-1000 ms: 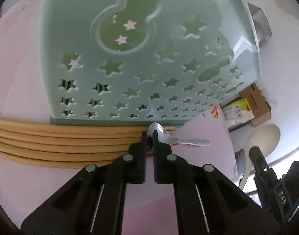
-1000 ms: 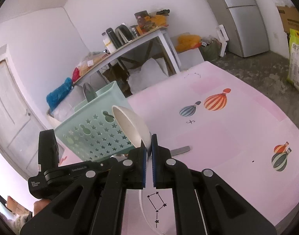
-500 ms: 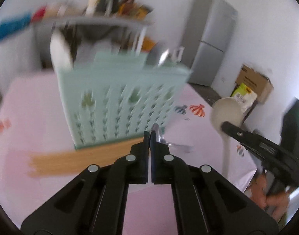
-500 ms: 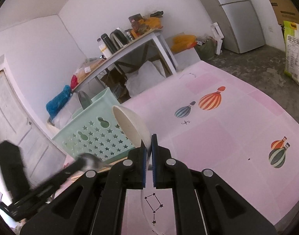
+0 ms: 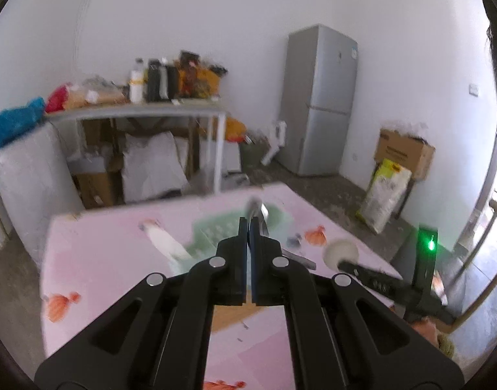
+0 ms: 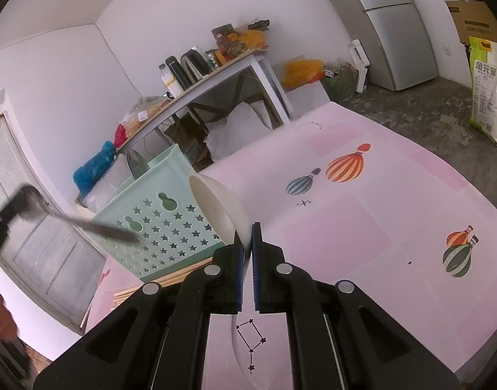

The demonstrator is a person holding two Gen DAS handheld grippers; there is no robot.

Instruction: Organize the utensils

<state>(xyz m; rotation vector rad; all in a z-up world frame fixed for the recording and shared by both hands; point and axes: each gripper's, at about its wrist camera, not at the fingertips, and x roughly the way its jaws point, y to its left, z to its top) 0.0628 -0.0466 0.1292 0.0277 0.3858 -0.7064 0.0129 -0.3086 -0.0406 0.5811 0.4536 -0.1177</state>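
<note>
Left gripper [image 5: 248, 227]: clenched on a metal spoon [image 5: 259, 211], pinched between the fingertips; the bowl end pokes up past the tips and the handle [image 5: 298, 258] trails out to the right under the jaws. This view is blurred.
Right gripper [image 6: 247, 239]: clenched on a white ladle [image 6: 219, 208], the pads pressing its thin neck; the round bowl stands up and to the left of the fingertips, the handle runs back beneath the gripper.
Surface [image 6: 362, 227]: covered with a pink cloth printed with striped balloons; it lies below both grippers.
Chopsticks [image 6: 157, 284]: a bundle of wooden sticks lying flat on the surface, just in front of the basket's base.
Basket [image 6: 157, 214]: a mint-green plastic holder with star and gourd cut-outs, standing upright on the surface to the left of the ladle; a dark utensil [image 6: 136, 164] stands in it at the back. In the left wrist view it is a green smear [image 5: 215, 227] below and beyond the gripper's tips.
Spoon seen from the right: a blurred streak [image 6: 95, 227] crossing in front of the basket's upper left, held above the surface.
Side table [image 6: 215, 78]: beyond the surface, against the wall, crowded with bottles and bags.
Fridge [image 5: 320, 97]: grey, standing in the far corner.
</note>
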